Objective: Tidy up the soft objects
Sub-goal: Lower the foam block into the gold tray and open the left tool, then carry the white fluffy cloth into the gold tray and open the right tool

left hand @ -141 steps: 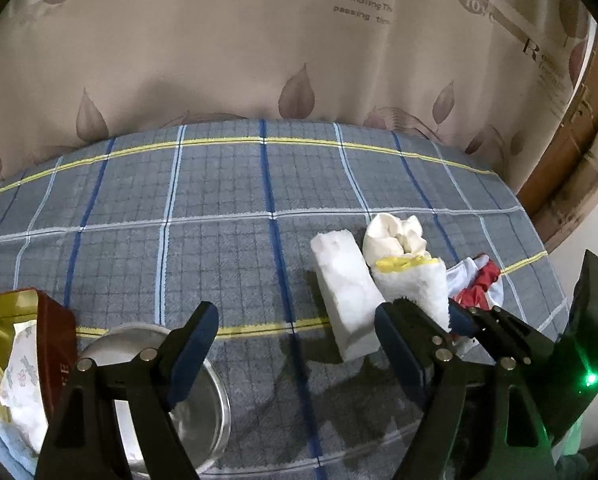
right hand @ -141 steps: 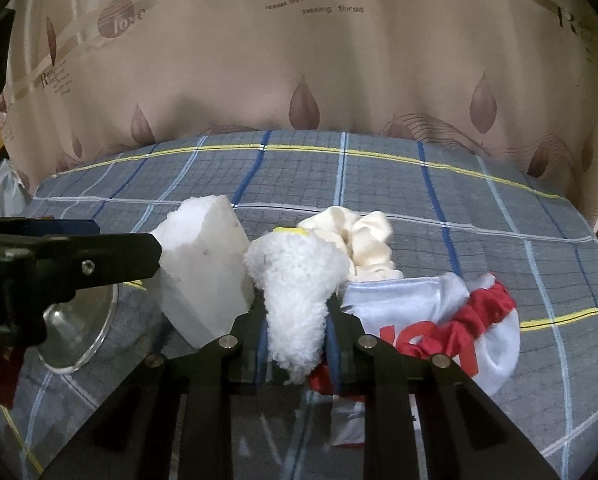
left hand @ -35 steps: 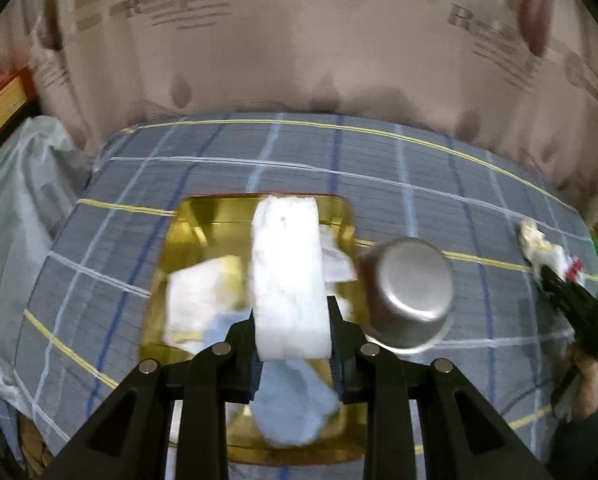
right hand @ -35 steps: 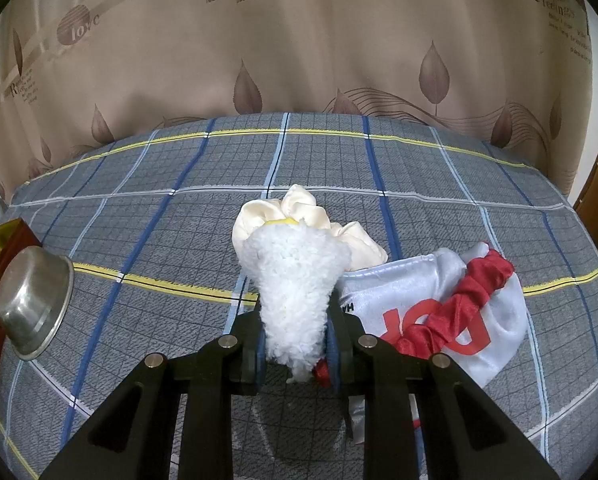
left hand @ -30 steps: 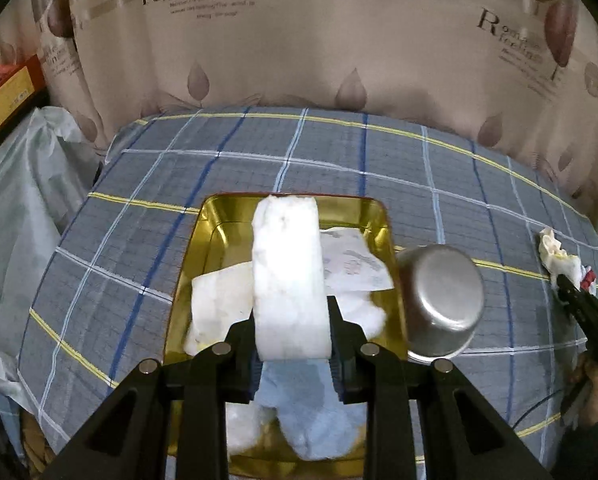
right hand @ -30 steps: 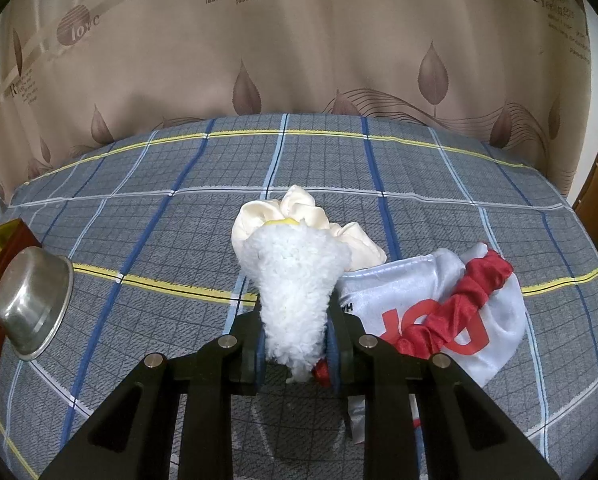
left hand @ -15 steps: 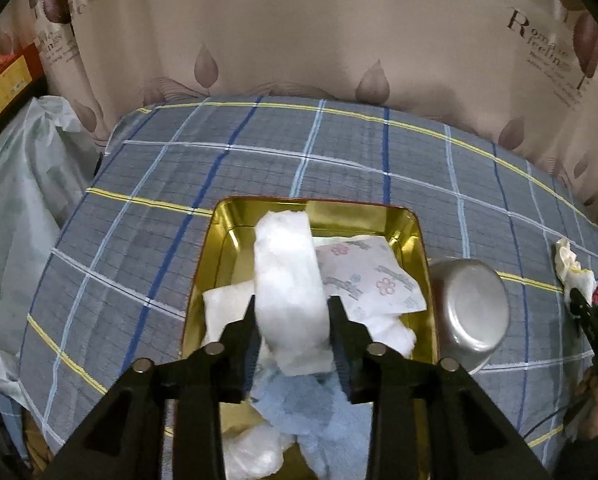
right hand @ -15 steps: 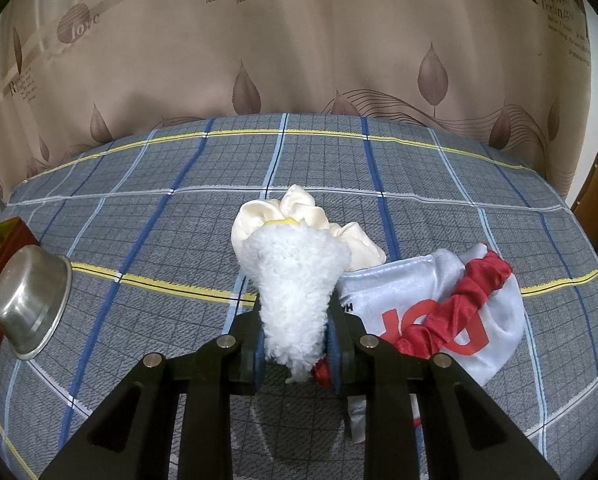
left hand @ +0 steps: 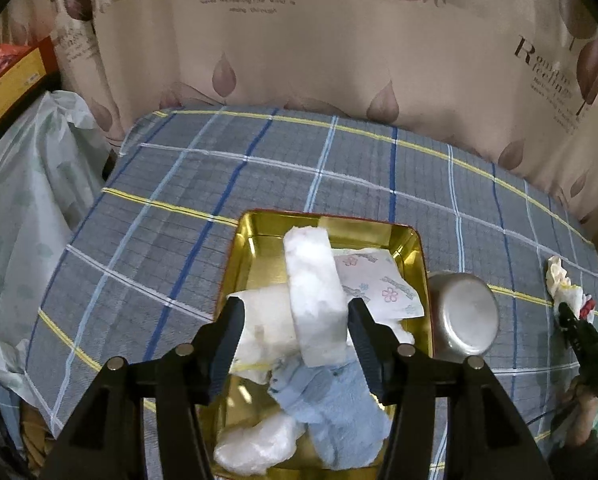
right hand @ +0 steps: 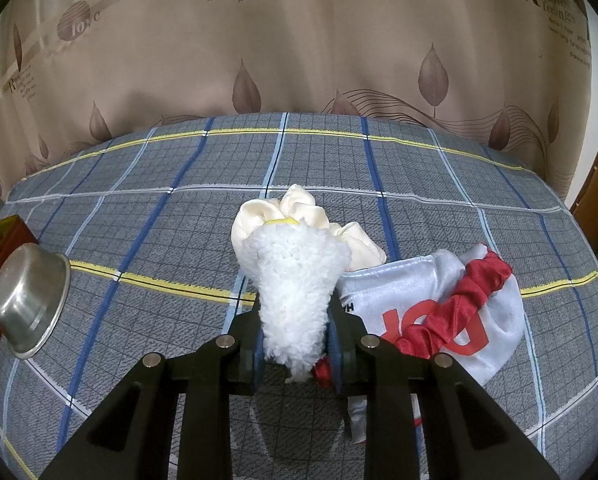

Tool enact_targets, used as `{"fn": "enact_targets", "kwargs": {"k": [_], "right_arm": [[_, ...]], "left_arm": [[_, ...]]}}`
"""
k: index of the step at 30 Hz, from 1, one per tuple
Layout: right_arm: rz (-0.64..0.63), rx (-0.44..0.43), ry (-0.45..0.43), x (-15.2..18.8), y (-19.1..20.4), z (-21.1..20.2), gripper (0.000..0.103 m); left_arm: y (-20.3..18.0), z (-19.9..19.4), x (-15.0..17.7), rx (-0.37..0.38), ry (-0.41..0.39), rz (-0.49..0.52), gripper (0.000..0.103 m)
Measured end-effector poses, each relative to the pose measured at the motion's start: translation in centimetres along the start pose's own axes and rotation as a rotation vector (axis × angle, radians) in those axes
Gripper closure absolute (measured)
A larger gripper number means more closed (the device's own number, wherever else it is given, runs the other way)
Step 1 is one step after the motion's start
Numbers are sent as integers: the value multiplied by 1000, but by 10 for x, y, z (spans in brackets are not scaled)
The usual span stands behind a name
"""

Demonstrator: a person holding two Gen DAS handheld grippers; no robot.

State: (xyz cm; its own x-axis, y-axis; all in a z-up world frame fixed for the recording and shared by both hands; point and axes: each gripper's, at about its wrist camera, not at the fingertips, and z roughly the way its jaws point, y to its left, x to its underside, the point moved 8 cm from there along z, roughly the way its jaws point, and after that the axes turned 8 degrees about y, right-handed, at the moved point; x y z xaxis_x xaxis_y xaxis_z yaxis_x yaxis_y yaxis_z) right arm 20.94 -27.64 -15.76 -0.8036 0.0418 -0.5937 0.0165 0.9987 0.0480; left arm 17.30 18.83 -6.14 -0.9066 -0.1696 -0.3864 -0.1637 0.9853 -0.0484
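In the left wrist view the left gripper [left hand: 295, 330] hangs over the gold tin [left hand: 413, 248], its jaws opening: a second ago they pinched the white sponge block [left hand: 315, 296], and now both pads stand clear of it, so the block lies slantwise on the cloths in the tin, running from 6 toward 12 o'clock. That reads as one more soft thing delivered. Under it lie a blue cloth [left hand: 339, 412] at 6 and a flower-print pack [left hand: 375, 284] at 2; the steel bowl [left hand: 465, 316] sits upturned just beside the tin at 3. In the right wrist view the right gripper [right hand: 297, 344] is unchanged, narrow jaws clamped on the fluffy white cloth [right hand: 295, 280]; beyond it a cream scrunchie [right hand: 295, 208] at 12, and at 3 a white and red satin bag [right hand: 439, 304], possibly touching the gripper.
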Motion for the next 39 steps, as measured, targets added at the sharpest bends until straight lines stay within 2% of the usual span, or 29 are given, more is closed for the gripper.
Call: {"fn": "enact_targets", "kwargs": {"k": [6, 9, 14, 20, 24, 27, 31, 39], "right_arm": [[-7, 8, -3, -1, -1, 0, 80], [-10, 6, -17, -1, 0, -3, 80], [-3, -38, -103, -3, 0, -22, 80], [63, -107, -70, 11, 0, -35, 81], [68, -127, -42, 25, 8, -48, 81], [21, -139, -17, 37, 27, -57, 81], [-67, -189, 1, 46, 72, -68, 81], [-208, -341, -15, 28, 182, -95, 81]], "left_arm": [[17, -12, 13, -41, -20, -2, 48], [21, -12, 26, -20, -7, -7, 48], [26, -16, 52, -30, -14, 10, 48], [26, -22, 69, -52, -42, 44, 48], [23, -23, 76, -30, -55, 46, 48], [25, -19, 80, -12, -54, 32, 48], [28, -17, 84, -10, -56, 24, 48], [51, -26, 86, -37, -92, -23, 48]]}}
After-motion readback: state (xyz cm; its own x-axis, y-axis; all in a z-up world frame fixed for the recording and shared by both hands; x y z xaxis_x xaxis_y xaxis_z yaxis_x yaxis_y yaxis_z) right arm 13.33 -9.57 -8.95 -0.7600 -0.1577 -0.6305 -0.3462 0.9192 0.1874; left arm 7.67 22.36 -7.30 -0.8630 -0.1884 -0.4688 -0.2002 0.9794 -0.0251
